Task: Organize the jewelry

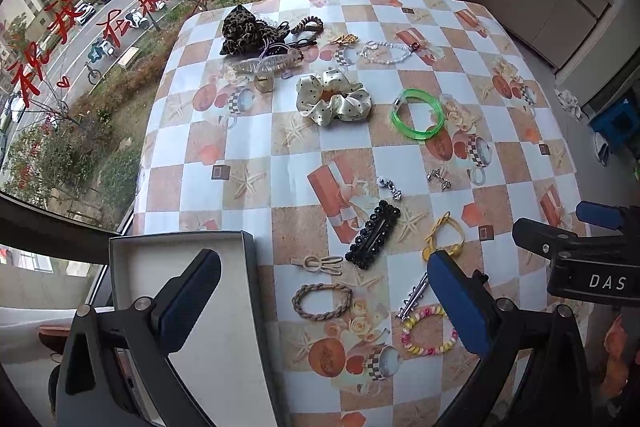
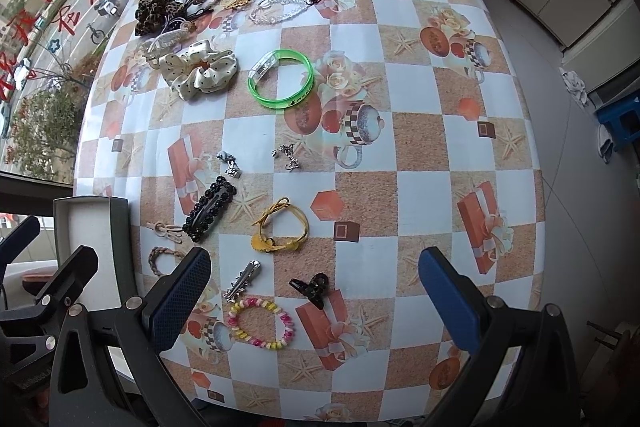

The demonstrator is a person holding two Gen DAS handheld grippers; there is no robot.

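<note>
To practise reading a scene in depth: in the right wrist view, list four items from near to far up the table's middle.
Pastel beaded bracelet → yellow cord bracelet → translucent green plastic bangle → clear beaded chain with a dark clasp.

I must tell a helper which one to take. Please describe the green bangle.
On the checked tablecloth, find the cream dotted scrunchie. The green bangle lies just right of it. It is the only bright green, see-through ring.

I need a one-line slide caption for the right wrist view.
Open right gripper above scattered hair accessories and bracelets on a checkered tablecloth, grey box at left.
</note>
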